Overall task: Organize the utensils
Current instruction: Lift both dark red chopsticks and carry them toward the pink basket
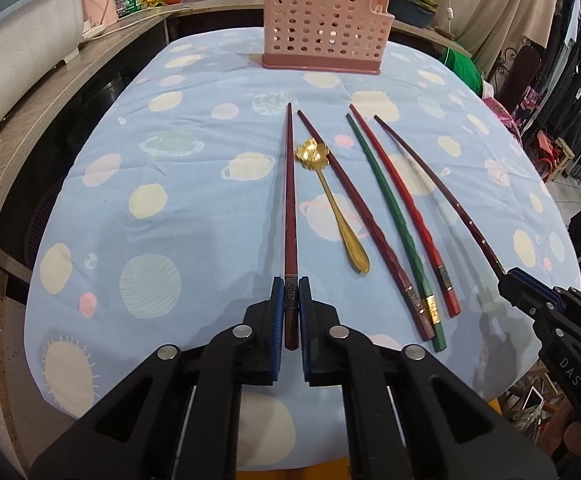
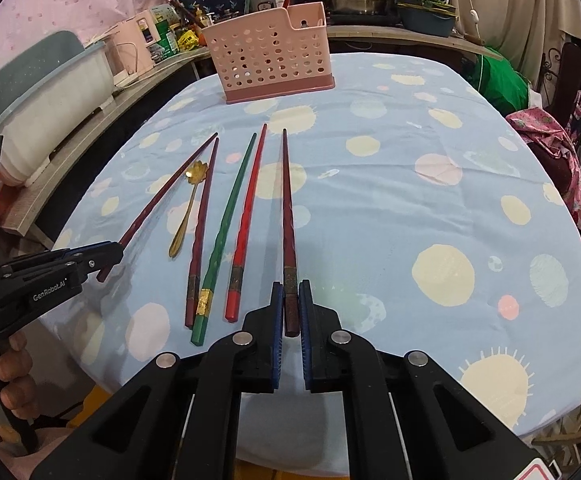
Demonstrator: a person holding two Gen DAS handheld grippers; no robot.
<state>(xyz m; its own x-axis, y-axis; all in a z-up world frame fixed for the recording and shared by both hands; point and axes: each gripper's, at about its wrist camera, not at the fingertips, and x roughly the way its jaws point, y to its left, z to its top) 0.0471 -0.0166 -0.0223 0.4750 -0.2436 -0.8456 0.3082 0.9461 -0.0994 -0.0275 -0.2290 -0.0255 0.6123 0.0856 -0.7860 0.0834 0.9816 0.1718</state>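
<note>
Several chopsticks and a gold flower-bowl spoon (image 1: 332, 204) lie on the blue planet-print tablecloth (image 1: 170, 200). My left gripper (image 1: 291, 292) is shut on the butt end of a dark maroon chopstick (image 1: 289, 200). My right gripper (image 2: 291, 294) is shut on another dark red chopstick (image 2: 287, 208); it shows in the left wrist view (image 1: 508, 276) holding that stick (image 1: 442, 192). Between them lie a maroon (image 1: 370, 228), a green (image 1: 394, 224) and a red chopstick (image 1: 406, 212). The pink perforated utensil holder (image 1: 322, 28) stands at the table's far end.
A wooden counter (image 1: 30, 128) with a white tub (image 1: 14, 52) runs along the left. Pots and jars crowd the back counter. Two chopsticks stand in the holder (image 2: 274, 48) in the right wrist view. Clothes racks hang at right.
</note>
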